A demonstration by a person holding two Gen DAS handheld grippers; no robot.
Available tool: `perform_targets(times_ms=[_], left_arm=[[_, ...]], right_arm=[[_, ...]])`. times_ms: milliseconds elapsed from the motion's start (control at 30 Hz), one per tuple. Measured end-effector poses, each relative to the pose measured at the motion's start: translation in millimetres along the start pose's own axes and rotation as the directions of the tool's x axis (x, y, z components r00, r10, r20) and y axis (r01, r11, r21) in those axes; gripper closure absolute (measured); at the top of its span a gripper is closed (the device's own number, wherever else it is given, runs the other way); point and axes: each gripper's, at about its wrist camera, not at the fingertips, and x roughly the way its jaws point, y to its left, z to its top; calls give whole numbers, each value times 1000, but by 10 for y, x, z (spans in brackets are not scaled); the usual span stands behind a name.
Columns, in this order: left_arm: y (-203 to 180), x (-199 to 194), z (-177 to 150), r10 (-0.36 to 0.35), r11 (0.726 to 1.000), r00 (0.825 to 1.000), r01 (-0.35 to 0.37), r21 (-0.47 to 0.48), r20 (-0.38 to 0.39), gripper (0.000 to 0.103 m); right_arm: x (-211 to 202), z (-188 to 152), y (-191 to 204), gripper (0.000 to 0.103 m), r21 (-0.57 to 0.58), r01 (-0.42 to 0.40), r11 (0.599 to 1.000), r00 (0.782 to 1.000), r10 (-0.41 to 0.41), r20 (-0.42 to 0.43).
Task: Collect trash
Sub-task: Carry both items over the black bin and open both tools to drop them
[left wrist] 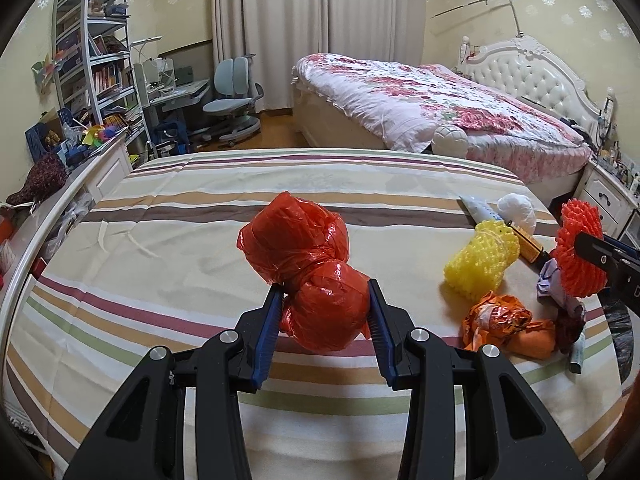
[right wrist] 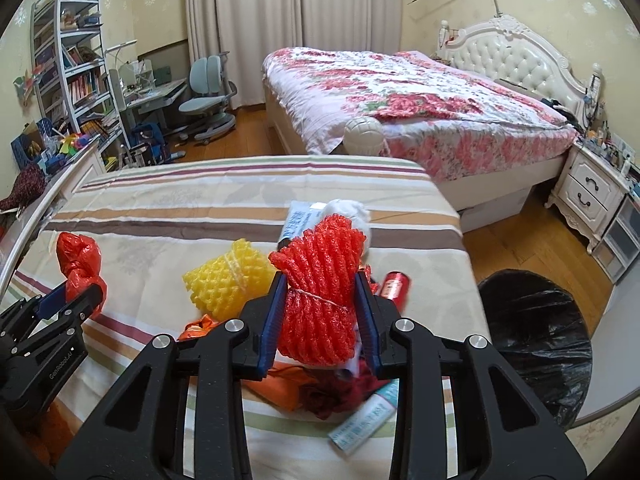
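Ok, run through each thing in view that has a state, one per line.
left tongs: shut on the red plastic bag
red plastic bag: knotted, held
right tongs: shut on the red foam net
red foam net: tied, held
yellow foam net: lying on the striped cloth
bin: open, lined black

The red foam net (right wrist: 320, 300) hides part of the litter behind it; the black bin bag (right wrist: 536, 344) is partly cut off by the picture's dark rim.

Bedroom: floral-quilted bed (right wrist: 420, 112), drawn curtains (right wrist: 280, 20), bookshelf (right wrist: 68, 60), wooden floor (right wrist: 532, 240).
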Motion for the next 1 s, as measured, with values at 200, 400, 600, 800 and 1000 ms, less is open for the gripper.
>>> perform_targets(times_ms=[200,400,600,800,1000], left_arm=[[-262,-103,21,-52,998,999,51,36,17,61],[-621,-223,33,-112,990,993,109,90,31,61],[-1042,-338,0,-182,973,983,174,153,39,61],[-1496,-395,-12,-243,949,969,228,216,44,61],[-1945,-390,-61,-285,924,958,266,274,32,61]], right_arm=[[-150,-4,-369,70,55,42,998,999,-44,22],[-261,-72,-717,70,102,92,991,995,-96,36],[-336,-209,-1103,70,158,149,976,987,-156,35],[-350,-385,-1479,70,207,194,959,979,-202,19],[-348,-537,-1846,70,250,233,940,970,-241,3]])
